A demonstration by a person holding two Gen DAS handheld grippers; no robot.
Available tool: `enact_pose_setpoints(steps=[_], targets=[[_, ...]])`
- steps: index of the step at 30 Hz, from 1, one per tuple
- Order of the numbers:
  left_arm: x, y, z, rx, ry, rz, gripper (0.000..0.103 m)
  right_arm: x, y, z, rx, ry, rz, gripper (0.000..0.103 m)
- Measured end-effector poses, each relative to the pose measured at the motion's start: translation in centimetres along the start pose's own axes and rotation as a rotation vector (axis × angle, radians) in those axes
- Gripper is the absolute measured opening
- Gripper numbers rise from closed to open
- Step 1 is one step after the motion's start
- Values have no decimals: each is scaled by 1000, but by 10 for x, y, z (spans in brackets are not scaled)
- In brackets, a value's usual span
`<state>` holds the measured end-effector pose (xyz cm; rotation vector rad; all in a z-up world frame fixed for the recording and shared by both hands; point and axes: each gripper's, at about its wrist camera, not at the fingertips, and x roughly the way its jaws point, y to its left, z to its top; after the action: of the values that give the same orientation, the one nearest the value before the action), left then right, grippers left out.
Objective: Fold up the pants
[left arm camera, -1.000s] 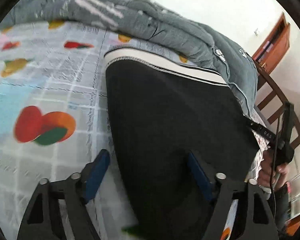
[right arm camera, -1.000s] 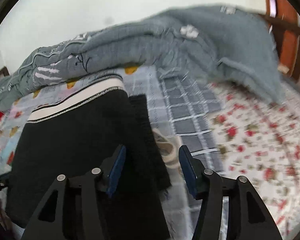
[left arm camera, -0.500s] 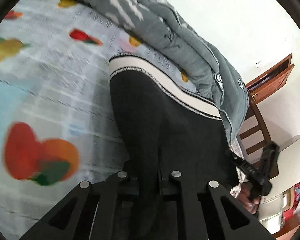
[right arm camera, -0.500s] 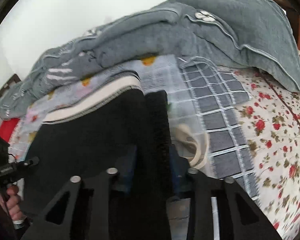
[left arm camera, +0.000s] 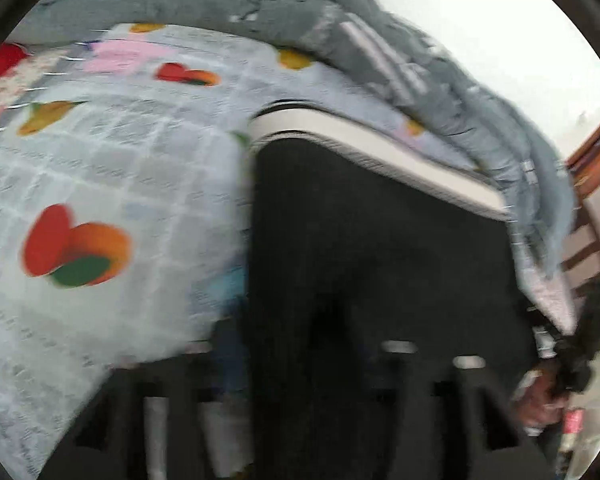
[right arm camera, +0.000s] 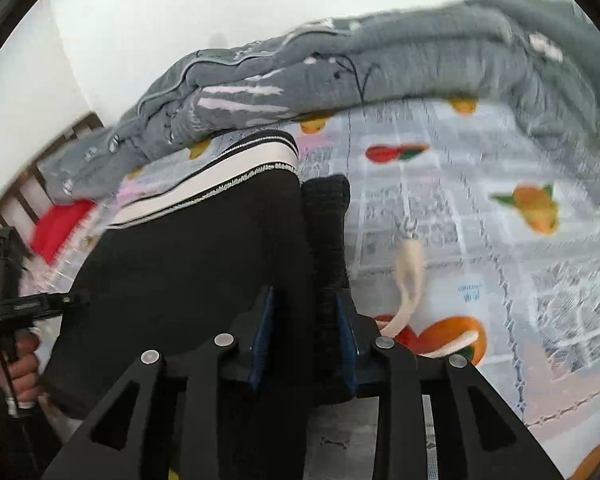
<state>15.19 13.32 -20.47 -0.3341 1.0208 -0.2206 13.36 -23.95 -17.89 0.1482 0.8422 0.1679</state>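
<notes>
Pants [right arm camera: 204, 264]: black, with a white band edged in dark stripes at the waist [right arm camera: 224, 178]. They lie on the bedsheet [right arm camera: 500, 248], which is pale grey, checked, and printed with fruit. The waistband points toward the grey quilt [right arm camera: 380, 64] bunched along the far side of the bed. In the left wrist view the pants [left arm camera: 380, 248] fill the centre and right of the frame, waistband at the far end.

Right gripper [right arm camera: 303, 344]: the blue pads stand close together with a thick ridge of black fabric pinched between them. A ribbed black strip [right arm camera: 326, 220] runs forward from the grip, just beside the main panel. A cream drawstring [right arm camera: 410, 276] trails on the sheet to the right of the fingers.

Left gripper [left arm camera: 308, 380]: this view is heavily blurred by motion. Black cloth lies over and between the finger frames, and the pads cannot be made out. Whether the fingers are closed on the fabric cannot be told.

The left gripper's handle, with a hand [right arm camera: 20, 364] around it, shows at the left edge of the right wrist view, at the pants' near left corner. The other hand [left arm camera: 540, 396] appears blurred at the right edge of the left wrist view.

Surroundings: a red item [right arm camera: 58, 224] lies beside the quilt near a slatted wooden frame [right arm camera: 32, 176]. A white wall [right arm camera: 180, 8] stands behind
</notes>
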Motion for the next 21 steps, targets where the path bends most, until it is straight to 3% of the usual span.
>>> enact_pose_setpoints(steps=[3, 6, 8, 9, 11, 12, 13, 14, 16, 19, 20, 21], targets=[[-5, -4, -14, 53, -54, 20, 74, -10, 6, 8, -71, 21, -23, 34], [-14, -2, -23, 85, -77, 37, 77, -19, 7, 32, -107, -48, -52, 35], [-16, 4, -24, 80, -76, 33, 77, -9, 10, 51, -96, -38, -20, 38], [-17, 7, -23, 75, -76, 25, 77, 2, 15, 62, -97, -14, 9, 46], [-21, 14, -24, 58, -85, 27, 77, 28, 25, 76, -135, 36, -3, 50], [-24, 17, -26, 52, -88, 29, 77, 49, 29, 82, -165, 97, -39, 45], [-26, 21, -27, 47, -90, 30, 77, 65, 30, 84, -173, 153, -56, 32], [-28, 24, -28, 43, -95, 28, 77, 70, 31, 83, -173, 170, -39, 30], [-32, 30, -30, 43, -114, 37, 77, 57, 36, 80, -223, 110, -31, 13], [-40, 32, -33, 59, -152, 59, 77, 7, 13, 75, -134, -23, 141, 13], [-44, 31, -34, 65, -177, 64, 77, -2, 0, 71, -73, -49, 163, 13], [-45, 28, -34, 71, -191, 67, 77, 0, -4, 67, -71, -43, 129, 13]])
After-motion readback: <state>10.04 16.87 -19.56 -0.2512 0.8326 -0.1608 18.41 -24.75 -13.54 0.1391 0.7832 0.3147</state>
